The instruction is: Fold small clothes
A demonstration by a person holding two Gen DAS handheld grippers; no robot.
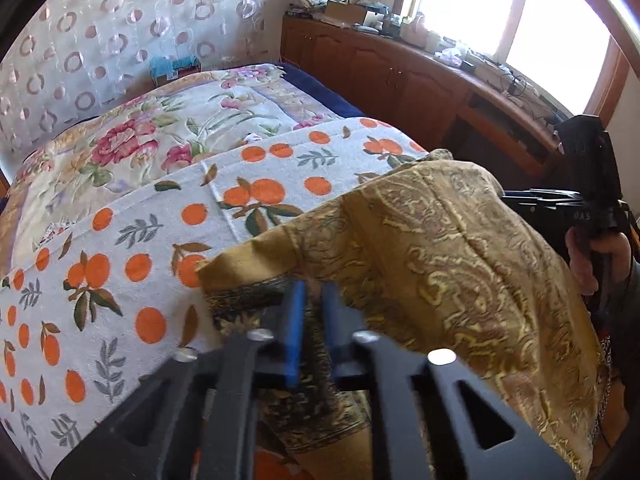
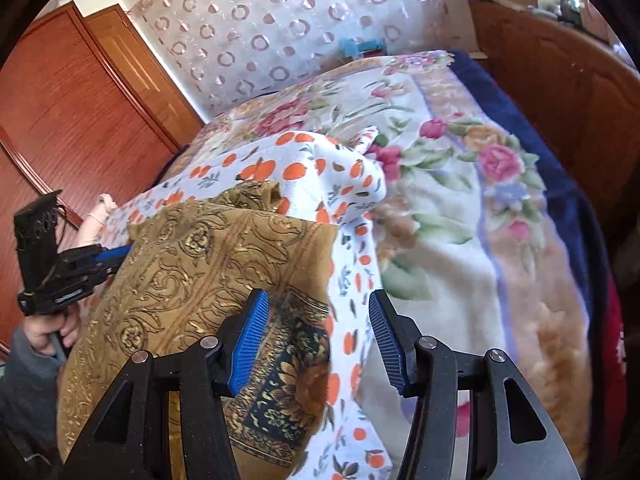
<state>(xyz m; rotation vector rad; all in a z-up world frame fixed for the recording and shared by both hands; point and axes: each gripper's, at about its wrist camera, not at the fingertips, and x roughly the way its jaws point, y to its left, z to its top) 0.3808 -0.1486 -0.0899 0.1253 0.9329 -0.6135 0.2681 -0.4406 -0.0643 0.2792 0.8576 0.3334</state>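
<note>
A mustard-gold patterned garment (image 1: 440,248) with a dark floral border lies on a white towel with orange fruit print (image 1: 132,264) on the bed. My left gripper (image 1: 314,320) is shut on the garment's dark border edge. In the right wrist view the garment (image 2: 192,264) spreads at lower left over the towel (image 2: 352,208). My right gripper (image 2: 316,340) is open, its jaws wide apart above the garment's dark border corner and the towel, holding nothing. The left gripper also shows in the right wrist view (image 2: 112,256), at the garment's left edge. The right gripper body shows in the left wrist view (image 1: 588,200).
A floral blanket (image 2: 460,184) covers the bed beyond the towel, over a dark blue sheet (image 2: 560,168). A wooden cabinet (image 1: 400,68) with clutter runs under the window on the right. A wooden door (image 2: 72,112) stands at left. A circle-patterned curtain (image 1: 120,32) hangs behind.
</note>
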